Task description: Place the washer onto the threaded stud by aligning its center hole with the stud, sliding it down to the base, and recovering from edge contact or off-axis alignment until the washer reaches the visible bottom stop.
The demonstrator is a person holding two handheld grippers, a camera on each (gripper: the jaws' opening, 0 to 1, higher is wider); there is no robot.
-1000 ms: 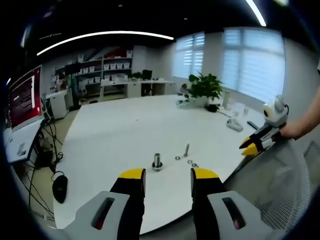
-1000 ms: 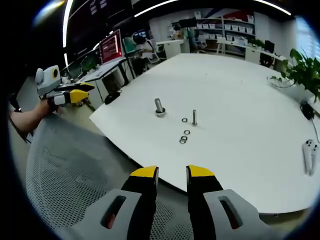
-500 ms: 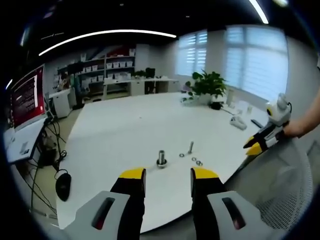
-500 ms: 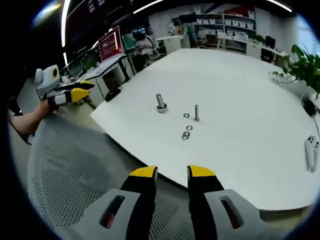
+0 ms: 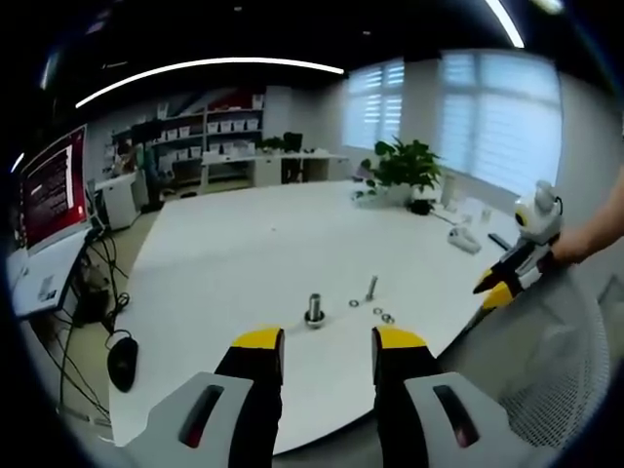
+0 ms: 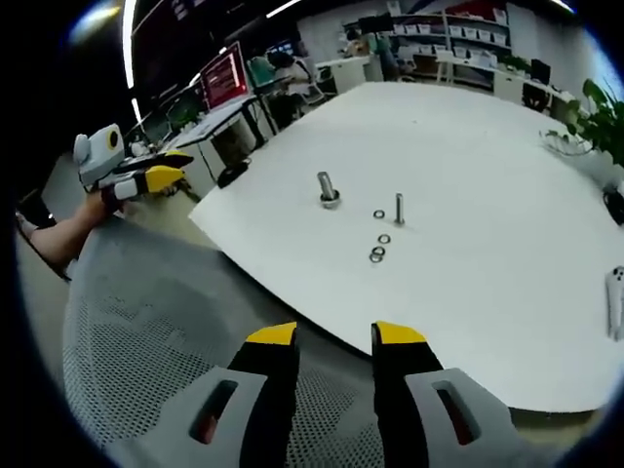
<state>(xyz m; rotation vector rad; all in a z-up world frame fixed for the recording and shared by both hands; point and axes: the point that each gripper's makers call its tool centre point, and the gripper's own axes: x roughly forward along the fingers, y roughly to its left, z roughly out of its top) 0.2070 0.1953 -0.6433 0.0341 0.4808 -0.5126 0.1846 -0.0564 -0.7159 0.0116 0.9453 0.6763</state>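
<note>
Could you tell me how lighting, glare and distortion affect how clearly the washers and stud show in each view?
Left gripper view: bright window light behind, fisheye bends the ceiling lights; washers tiny but visible beside the stud. Right gripper view: even light on the white table, washers small, slightly soft.

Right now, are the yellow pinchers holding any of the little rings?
No, nothing is held. The left gripper and right gripper are both open, and the washers lie on the table.

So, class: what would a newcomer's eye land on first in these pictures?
Probably the small cluster of hardware near the white table's near edge: a thick stud, a thin upright bolt and loose washers beside them. Next, the yellow-tipped right tongs, open over a mesh chair back.
</note>
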